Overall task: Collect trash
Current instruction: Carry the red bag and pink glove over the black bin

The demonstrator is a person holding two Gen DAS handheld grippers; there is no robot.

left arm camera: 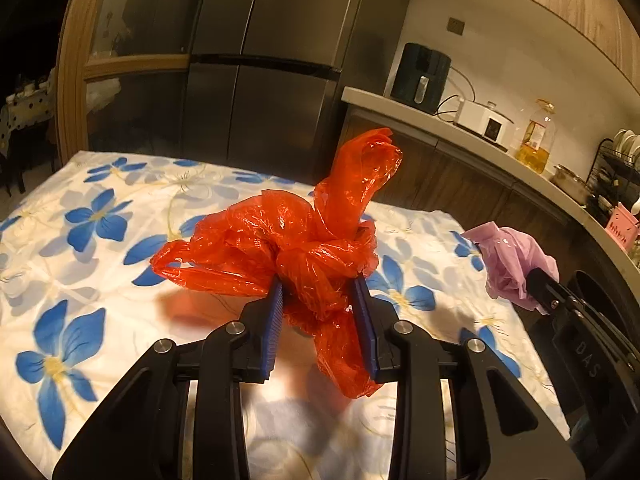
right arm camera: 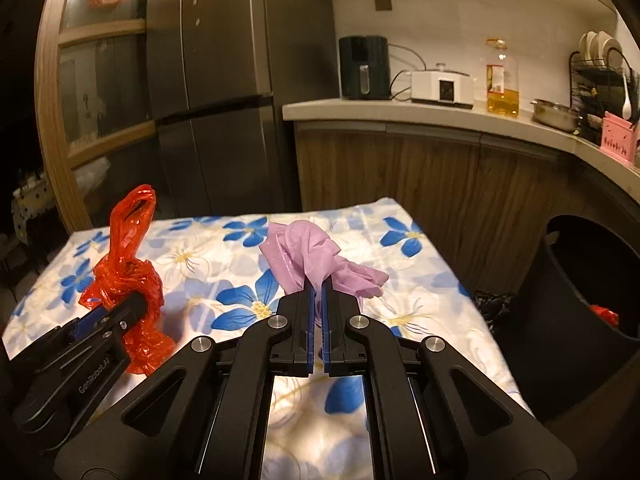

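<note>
Black fingers sit closest to you in both views, each with blue pads. Your left gripper is partly closed on the red plastic bag. The pads squeeze its crumpled middle. One long twist of the bag sticks up past the fingers, and a loose end hangs down below them. The bag looks lifted just off the tabletop with the blue flower cloth.

Your right gripper is pinched almost all the way shut on the purple plastic bag. Only a thin bit of it is caught between the pads. Most of the bag puffs out ahead of the fingertips and flops to the right.

So you have one piece of trash in each hand.

Now look at the black trash bin. It stands on the floor just past the right edge of the tabletop, lower than the cloth. Something red already lies inside it. A black bag lies crumpled between the bin and the tabletop.

The bin is on your right side, so your right hand is nearer. I think the purple bag should go in first. The red bag has to travel farther across the tabletop.
</note>
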